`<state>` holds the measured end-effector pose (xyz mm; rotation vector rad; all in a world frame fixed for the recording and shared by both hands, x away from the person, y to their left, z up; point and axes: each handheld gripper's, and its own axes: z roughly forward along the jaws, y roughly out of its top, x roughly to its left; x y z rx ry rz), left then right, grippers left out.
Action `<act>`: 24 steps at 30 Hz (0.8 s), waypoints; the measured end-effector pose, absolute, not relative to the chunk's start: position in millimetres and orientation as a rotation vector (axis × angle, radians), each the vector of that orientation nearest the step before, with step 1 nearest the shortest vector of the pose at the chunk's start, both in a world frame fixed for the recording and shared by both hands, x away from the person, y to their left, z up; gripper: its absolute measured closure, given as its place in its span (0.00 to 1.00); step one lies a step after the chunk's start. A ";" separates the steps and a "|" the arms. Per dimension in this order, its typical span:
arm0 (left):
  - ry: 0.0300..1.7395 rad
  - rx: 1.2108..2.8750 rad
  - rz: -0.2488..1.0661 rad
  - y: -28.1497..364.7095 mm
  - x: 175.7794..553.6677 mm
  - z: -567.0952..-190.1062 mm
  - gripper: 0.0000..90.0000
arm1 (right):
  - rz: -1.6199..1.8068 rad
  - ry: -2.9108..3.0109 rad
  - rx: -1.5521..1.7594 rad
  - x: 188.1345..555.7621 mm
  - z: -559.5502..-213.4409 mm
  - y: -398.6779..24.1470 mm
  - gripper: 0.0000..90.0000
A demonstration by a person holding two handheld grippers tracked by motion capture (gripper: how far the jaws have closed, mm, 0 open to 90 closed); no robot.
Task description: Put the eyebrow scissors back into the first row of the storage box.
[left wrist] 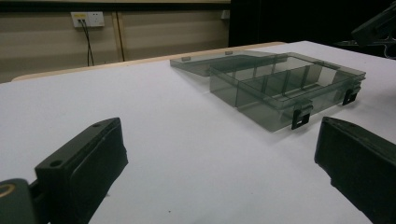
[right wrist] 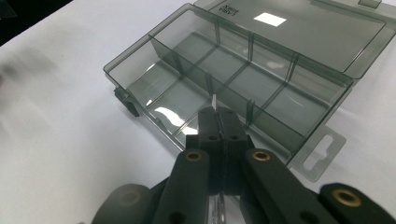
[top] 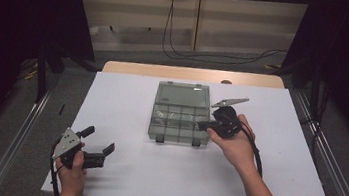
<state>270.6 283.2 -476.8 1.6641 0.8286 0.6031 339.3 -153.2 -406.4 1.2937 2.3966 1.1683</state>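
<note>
The room is dim, and the white table cover (top: 118, 171) is the brightest surface, lit softly from overhead. Past the clear compartment box (top: 180, 114), the surroundings sink into near-black. In the right gripper view a white glare patch sits on the box's open lid (right wrist: 271, 18), with streaked reflections on its floor; left of the box the tabletop smears with motion blur.

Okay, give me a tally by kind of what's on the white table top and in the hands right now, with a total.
Clear smoky compartment box, lid open: 1
Thin clear piece pinched in the right gripper: 1
Handheld grippers: 2, the right one and the left gripper, its jaws apart
Total: 4
</note>
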 end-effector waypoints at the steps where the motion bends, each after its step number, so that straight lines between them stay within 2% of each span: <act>1: 0.830 1.664 0.601 283.1 270.5 -476.9 0.02 | 1.171 2.399 1.291 340.5 -406.2 -152.8 1.00; 24: 0.833 1.645 0.587 282.1 270.7 -477.1 0.02 | 1.160 2.430 1.262 373.0 -406.0 -137.4 1.00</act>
